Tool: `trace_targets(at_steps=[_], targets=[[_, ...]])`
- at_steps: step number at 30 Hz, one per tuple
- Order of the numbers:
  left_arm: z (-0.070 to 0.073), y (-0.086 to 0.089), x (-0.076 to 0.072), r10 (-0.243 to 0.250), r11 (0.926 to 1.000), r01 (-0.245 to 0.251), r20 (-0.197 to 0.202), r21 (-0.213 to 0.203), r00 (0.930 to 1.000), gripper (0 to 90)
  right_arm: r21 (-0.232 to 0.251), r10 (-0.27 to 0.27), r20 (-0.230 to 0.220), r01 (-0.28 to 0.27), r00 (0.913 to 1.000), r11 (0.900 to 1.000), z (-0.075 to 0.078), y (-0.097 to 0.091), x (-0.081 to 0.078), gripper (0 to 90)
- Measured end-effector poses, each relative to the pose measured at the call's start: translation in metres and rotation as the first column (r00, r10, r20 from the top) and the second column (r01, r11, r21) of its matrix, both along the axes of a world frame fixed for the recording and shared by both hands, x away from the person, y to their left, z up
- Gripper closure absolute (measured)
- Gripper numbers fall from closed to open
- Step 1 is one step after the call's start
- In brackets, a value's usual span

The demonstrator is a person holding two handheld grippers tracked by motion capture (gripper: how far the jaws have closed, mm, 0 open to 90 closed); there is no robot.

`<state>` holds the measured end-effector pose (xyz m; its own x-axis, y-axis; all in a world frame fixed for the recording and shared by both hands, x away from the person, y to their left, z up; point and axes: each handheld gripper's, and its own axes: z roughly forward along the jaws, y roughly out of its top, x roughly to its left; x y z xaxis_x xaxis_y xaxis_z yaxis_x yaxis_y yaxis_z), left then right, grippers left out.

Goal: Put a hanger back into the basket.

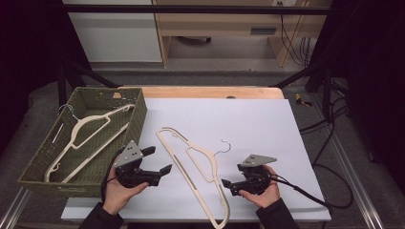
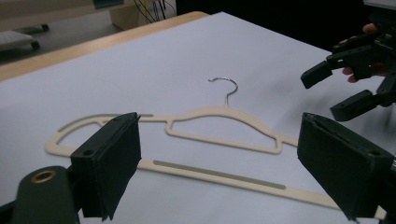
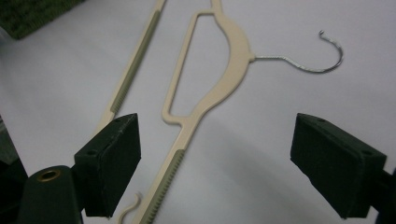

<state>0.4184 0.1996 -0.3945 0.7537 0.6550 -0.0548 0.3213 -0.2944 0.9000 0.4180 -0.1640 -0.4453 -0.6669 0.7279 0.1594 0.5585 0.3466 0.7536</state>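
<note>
Nearest the person's edge of the worktop (image 1: 267, 124), two hands come in from below, each with a gripper. On one side, the left gripper (image 1: 160, 160) sits with its jaws spread wide and nothing between them; on the other, the right gripper (image 1: 228, 186) also has its jaws apart and unloaded (both point inward). Between them a cream hanger (image 1: 191, 167) lies flat on the white sheet, its metal hook (image 1: 223, 147) turned toward the right gripper, touched by neither. Farther off at the left edge, a woven green basket (image 1: 138, 109) holds a second cream hanger (image 1: 88, 138).
</note>
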Motion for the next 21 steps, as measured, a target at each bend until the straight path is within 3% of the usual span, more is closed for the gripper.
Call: trace_targets(at_steps=[9, 14, 16, 21], targets=[[-0.023, -0.016, 0.001, -0.024, 0.9974, 0.027, -0.048, 0.067, 0.9986, 14.0, -0.135, 0.057, -0.029, -0.060, 0.9980, 0.9890, -0.024, 0.030, -0.003, 33.4], [-0.028, -0.018, 0.001, -0.027, 0.9969, 0.031, -0.058, 0.073, 0.9980, 14.1, -0.196, 0.062, -0.035, -0.067, 0.9975, 0.9782, -0.029, 0.039, -0.006, 44.6], [-0.028, -0.018, 0.002, -0.024, 0.9965, 0.029, -0.060, 0.078, 0.9979, 14.2, -0.228, 0.053, -0.017, -0.056, 0.9984, 0.9721, -0.029, 0.042, -0.008, 48.0], [-0.030, -0.017, 0.004, -0.012, 0.9970, 0.018, -0.069, 0.075, 0.9975, 14.5, -0.233, 0.031, -0.028, -0.036, 0.9991, 0.9717, -0.027, 0.043, -0.008, 62.1]])
